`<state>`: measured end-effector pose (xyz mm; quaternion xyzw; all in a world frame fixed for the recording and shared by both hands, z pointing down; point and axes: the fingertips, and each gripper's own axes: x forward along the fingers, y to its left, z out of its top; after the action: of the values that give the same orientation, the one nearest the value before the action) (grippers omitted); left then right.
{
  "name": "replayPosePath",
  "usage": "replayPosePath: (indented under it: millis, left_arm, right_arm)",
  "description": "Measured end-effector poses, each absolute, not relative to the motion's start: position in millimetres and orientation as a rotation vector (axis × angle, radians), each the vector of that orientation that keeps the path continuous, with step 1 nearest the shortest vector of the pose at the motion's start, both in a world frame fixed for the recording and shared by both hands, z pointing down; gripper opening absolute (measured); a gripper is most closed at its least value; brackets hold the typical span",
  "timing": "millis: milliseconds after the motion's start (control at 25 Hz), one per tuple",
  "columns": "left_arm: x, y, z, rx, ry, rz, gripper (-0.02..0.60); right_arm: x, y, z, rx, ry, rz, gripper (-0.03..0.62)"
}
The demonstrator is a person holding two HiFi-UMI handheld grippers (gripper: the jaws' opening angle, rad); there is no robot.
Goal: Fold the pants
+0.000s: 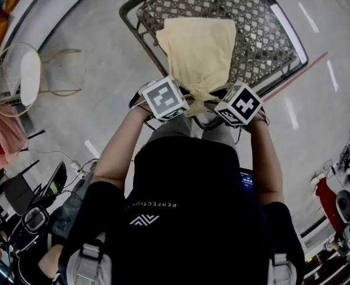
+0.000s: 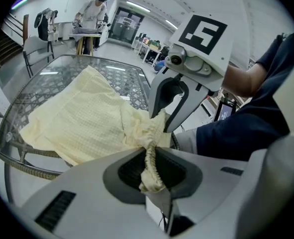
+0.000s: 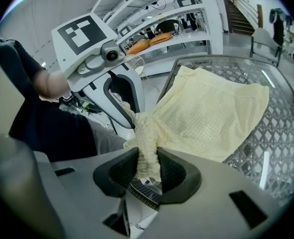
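Fabric at the waistband (image 2: 149, 176) of the pale yellow pants (image 1: 199, 46) is bunched and pinched tight between the narrow fingers (image 2: 129, 171) of the left gripper (image 2: 149, 152). The right gripper (image 3: 147, 161) clamps another gathered stretch, its fingers (image 3: 118, 171) a little wider apart. Both grippers sit close together at the bench's near edge. Beyond them the pants lie spread over the lattice-patterned glass bench (image 1: 255, 28).

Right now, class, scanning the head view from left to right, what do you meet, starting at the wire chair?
wire chair → left gripper → pants, bunched between both grippers → right gripper
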<state>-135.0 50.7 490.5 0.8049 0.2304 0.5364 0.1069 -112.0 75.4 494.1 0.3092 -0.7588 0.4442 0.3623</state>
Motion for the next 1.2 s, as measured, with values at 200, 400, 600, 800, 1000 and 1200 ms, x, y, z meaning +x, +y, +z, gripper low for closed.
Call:
replayPosePath:
  millis: [200, 400, 600, 800, 1000, 1200]
  left_arm:
    - [-119.5, 40.1, 488.7, 2.382, 0.689, 1.552, 0.06]
    - [-96.7, 36.8, 491.3, 2.393, 0.634, 1.537, 0.06]
    - [-97.0, 27.6, 493.0, 2.37, 0.532, 1.528, 0.06]
    - [-96.7, 4.0, 489.4, 2.383, 0.468, 1.511, 0.061]
    - [-84.8, -18.2, 489.8, 2.39, 0.43, 1.505, 0.061]
    - [-74.0, -36.2, 488.9, 2.388, 0.412, 1.498, 0.062]
  right_arm:
    - [-99.1, 67.3, 485.5, 0.844, -1.928, 1.133, 0.126]
    - [-75.5, 62.4, 485.7, 0.812, -1.944, 1.112, 0.124]
    - [-73.8, 51.2, 485.6, 0.759, -1.977, 1.095, 0.123]
    - [-72.0, 27.2, 482.8, 0.748, -1.977, 1.076, 0.121]
    - [-60.4, 5.0, 482.6, 0.749, -1.976, 1.06, 0.121]
    - [-48.9, -13.8, 480.5, 0.763, -1.971, 1.058, 0.121]
